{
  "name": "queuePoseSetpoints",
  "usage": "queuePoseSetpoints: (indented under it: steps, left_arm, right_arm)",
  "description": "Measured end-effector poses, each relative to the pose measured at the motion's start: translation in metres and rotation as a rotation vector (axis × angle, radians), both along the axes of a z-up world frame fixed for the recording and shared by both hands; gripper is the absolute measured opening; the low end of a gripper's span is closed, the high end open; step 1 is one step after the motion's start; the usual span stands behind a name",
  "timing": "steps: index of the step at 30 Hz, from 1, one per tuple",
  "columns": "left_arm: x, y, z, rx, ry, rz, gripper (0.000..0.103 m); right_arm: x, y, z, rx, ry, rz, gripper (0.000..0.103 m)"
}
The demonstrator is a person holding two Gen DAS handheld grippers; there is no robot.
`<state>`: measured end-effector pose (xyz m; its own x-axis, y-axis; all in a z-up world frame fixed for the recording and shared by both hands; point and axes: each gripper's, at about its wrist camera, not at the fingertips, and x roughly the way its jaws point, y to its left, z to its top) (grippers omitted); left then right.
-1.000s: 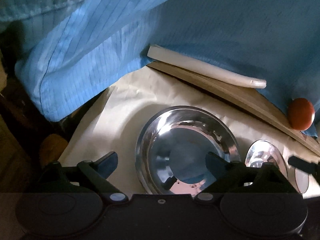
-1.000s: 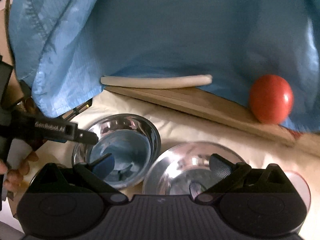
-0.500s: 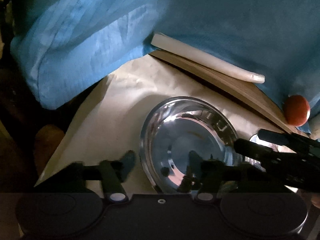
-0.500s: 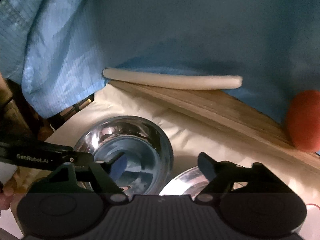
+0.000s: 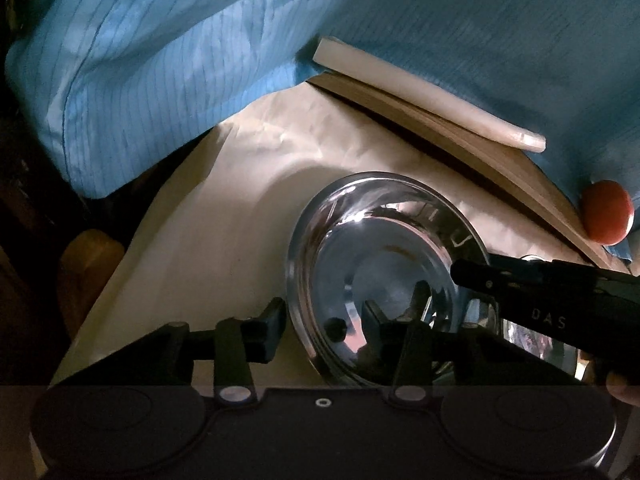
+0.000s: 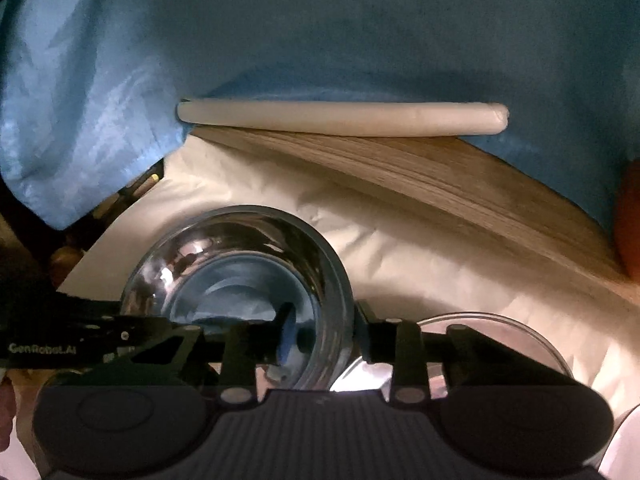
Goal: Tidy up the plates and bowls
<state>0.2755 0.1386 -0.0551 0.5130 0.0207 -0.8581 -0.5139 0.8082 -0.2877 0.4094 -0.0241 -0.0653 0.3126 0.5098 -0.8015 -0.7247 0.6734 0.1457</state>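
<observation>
A shiny steel bowl (image 5: 384, 264) stands on cream paper. My left gripper (image 5: 324, 326) straddles its near left rim, one finger outside, the other inside. Its jaws are closing, and the inner finger still stands off the wall. In the right wrist view the same bowl (image 6: 240, 272) has its right rim between the jaws of my right gripper (image 6: 325, 326), blue pad inside, other finger outside. Those jaws are closing too, the pad clear of the wall. A second steel bowl (image 6: 360, 378) lies low under the right gripper, mostly hidden.
A white plate (image 6: 340, 120) rests on a wooden board (image 6: 460, 184) at the back, under a person's blue garment (image 5: 200, 60). A red round object (image 5: 608, 210) sits at the board's right end. A clear rim (image 6: 500, 318) shows at lower right. The paper's left edge drops into the dark.
Both pairs of jaws have narrowed a lot. The right gripper slid left from the second bowl to the first bowl's right rim. The left gripper stayed at the left rim.
</observation>
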Motion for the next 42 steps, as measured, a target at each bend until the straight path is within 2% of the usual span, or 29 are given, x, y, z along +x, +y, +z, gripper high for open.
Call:
queuePoseSetpoints:
  steps: [2,7,11,15,21,27,33,42]
  left_arm:
    - [0.001,0.0,-0.001,0.005,0.009,-0.001,0.039]
    - [0.004,0.001,-0.002,0.027,0.034,-0.003,0.024]
    - [0.002,0.004,-0.002,0.032,0.035,0.014,0.013]
    - [0.0,0.003,0.003,0.053,0.021,0.037,0.013]
    - [0.002,0.01,0.018,0.065,-0.038,0.103,0.013]
    - [0.004,0.007,0.031,0.064,-0.085,0.109,0.013]
    - [0.005,-0.004,0.044,0.044,-0.11,0.06,0.013]
    - [0.005,-0.042,0.062,0.034,-0.142,-0.098,0.013]
  right_arm:
    - [-0.001,0.001,0.0,-0.01,-0.007,-0.009,0.031]
    - [0.001,-0.002,0.0,-0.016,-0.005,-0.049,0.014]
    - [0.002,-0.006,-0.001,-0.001,0.007,-0.07,0.011]
    - [0.002,-0.01,0.0,0.033,0.022,-0.103,0.011]
    - [0.002,-0.013,0.013,0.08,-0.009,-0.133,0.01]
    - [0.003,-0.027,0.027,0.122,-0.021,-0.182,0.01]
    - [-0.008,-0.059,0.042,0.146,-0.039,-0.23,0.008]
    - [-0.044,-0.124,0.06,0.224,-0.054,-0.342,0.007]
